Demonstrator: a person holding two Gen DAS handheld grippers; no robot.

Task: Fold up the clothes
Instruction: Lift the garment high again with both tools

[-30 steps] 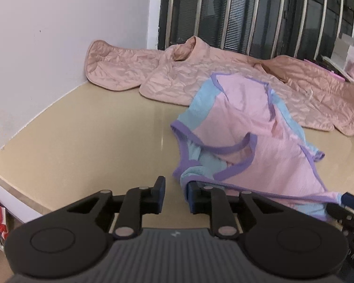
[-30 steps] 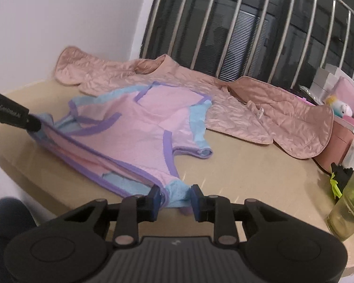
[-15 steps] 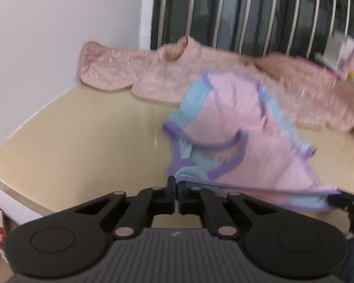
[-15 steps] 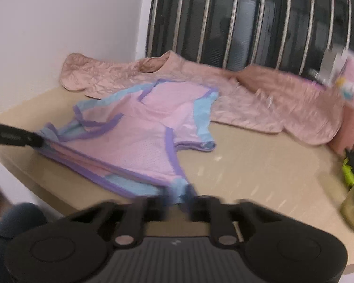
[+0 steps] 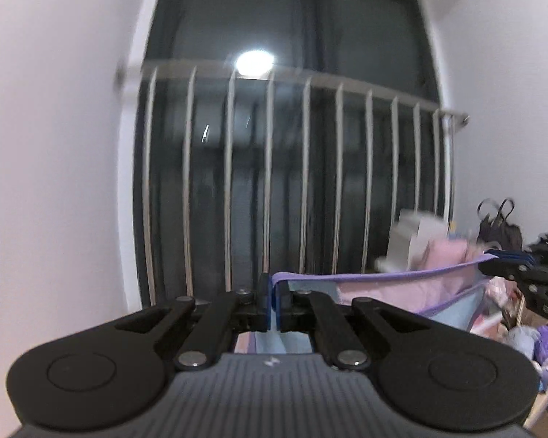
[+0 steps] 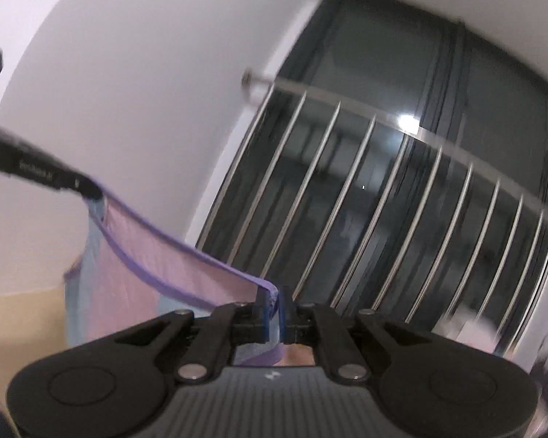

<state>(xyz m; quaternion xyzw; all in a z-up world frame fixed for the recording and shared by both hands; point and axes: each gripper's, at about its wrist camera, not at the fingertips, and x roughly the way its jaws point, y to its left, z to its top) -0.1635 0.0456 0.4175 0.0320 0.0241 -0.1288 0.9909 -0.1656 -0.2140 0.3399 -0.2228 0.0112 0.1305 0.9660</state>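
The left gripper (image 5: 273,301) has its jaws closed on one corner of the pink garment (image 5: 380,292), pinching the purple hem (image 5: 347,277) between them. The right gripper (image 6: 273,304) does the same at the other corner, with its jaws tight on the same purple edge. Between the two pairs of jaws the hem is stretched almost straight, and the cloth hangs down below them, pink with light blue parts. It is lifted in the air; only a little of the beige tabletop (image 6: 22,314) shows, below and to the left of the right jaws. Ahead of both jaws are the metal window bars (image 5: 230,182) and the white wall (image 6: 128,73). Both views are blurred.

I judge that this is the step of raising and spreading the garment before the first fold. The next move, I think, calls for lowering it flat on the tabletop, keeping the hem tight and the two corners level, so the cloth does not wrinkle or slip from the jaws
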